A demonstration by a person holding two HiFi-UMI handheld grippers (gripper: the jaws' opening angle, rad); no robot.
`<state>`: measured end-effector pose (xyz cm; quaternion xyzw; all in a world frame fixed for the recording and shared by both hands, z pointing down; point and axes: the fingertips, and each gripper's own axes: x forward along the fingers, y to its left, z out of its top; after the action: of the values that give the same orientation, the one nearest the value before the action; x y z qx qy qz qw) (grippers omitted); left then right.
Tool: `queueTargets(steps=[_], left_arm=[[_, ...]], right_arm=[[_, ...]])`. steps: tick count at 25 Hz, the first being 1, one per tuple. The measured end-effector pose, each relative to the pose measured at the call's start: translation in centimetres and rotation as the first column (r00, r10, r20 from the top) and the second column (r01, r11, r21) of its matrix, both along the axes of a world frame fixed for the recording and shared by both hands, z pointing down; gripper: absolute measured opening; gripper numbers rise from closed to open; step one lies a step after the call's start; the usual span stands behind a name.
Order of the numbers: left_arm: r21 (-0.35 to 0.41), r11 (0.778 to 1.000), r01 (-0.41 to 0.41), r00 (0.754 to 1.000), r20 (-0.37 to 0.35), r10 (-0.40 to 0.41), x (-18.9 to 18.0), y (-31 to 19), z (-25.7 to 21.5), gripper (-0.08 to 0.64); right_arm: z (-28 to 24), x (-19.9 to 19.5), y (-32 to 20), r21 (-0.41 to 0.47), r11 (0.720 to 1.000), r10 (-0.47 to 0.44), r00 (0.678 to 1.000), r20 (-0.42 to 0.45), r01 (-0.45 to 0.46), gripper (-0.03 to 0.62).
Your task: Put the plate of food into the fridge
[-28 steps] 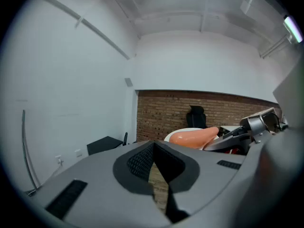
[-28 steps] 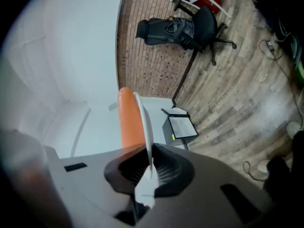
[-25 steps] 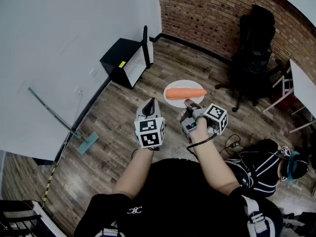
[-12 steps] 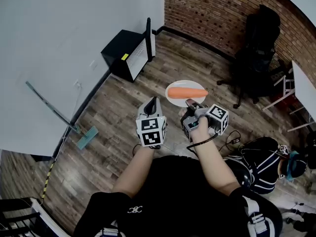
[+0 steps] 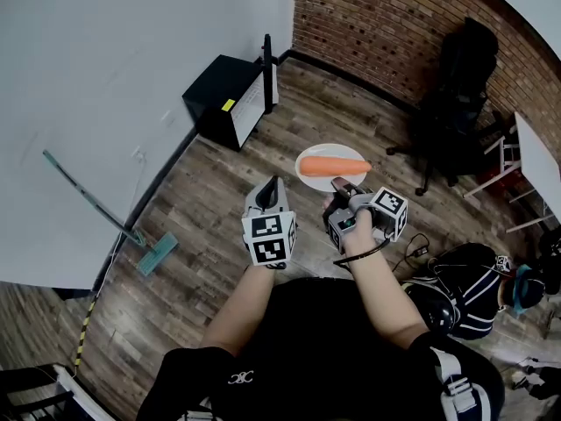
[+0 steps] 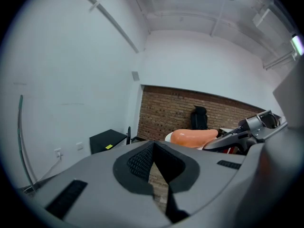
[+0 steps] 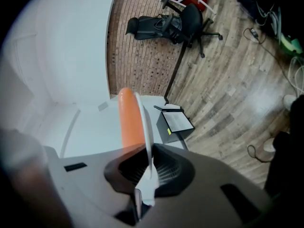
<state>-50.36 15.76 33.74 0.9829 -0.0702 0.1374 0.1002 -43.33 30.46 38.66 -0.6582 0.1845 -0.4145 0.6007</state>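
Note:
A white plate (image 5: pixel 310 170) carries one orange carrot (image 5: pixel 333 166) and is held level above the wood floor. My right gripper (image 5: pixel 338 187) is shut on the plate's near rim. In the right gripper view the plate's rim (image 7: pixel 146 127) runs edge-on into the right gripper (image 7: pixel 144 175), with the carrot (image 7: pixel 126 118) on its left. My left gripper (image 5: pixel 271 185) hangs just left of the plate, shut with nothing in it. From the left gripper (image 6: pixel 154 159) view the carrot (image 6: pixel 194 137) shows ahead on the right. The small black fridge (image 5: pixel 219 100) stands by the white wall, its door (image 5: pixel 266 71) open.
A black office chair (image 5: pixel 454 77) stands against the brick wall (image 5: pixel 368 16). A long-handled mop (image 5: pixel 114 219) leans on the white wall at left. A white table (image 5: pixel 536 154) is at the right edge. Cables (image 5: pixel 414 251) and dark gear (image 5: pixel 465 292) lie on the floor at right.
The head view has drifted a little, so the fridge and wall sit slightly higher and further right. Both grippers and the plate keep their places relative to each other.

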Motion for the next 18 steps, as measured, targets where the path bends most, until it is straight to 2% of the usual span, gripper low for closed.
queueTargets(steps=[5, 10, 15, 18], left_arm=[[-0.022, 1.000, -0.006, 1.000, 0.008, 0.006, -0.5, -2.7, 0.8, -0.002], [-0.034, 0.999, 0.002, 1.000, 0.029, -0.001, 0.8, -4.4, 1.3, -0.002], [-0.022, 1.000, 0.017, 0.999, 0.041, -0.016, 4.4, -4.9, 1.9, -0.002], [-0.012, 1.000, 0.018, 0.998, 0.052, -0.017, 8.4, -4.2, 2.1, -0.002]], right_arm=[[0.4, -0.6, -2.4, -0.016, 1.000, -0.001, 1.000, 0.012, 0.002, 0.034], [1.1, 0.6, -4.0, -0.024, 0.999, -0.024, 0.999, 0.026, 0.025, 0.034], [2.0, 4.4, -4.5, -0.008, 0.999, -0.046, 0.999, 0.027, 0.046, 0.034], [2.3, 8.7, -4.0, 0.009, 0.999, -0.047, 0.999, 0.019, 0.047, 0.034]])
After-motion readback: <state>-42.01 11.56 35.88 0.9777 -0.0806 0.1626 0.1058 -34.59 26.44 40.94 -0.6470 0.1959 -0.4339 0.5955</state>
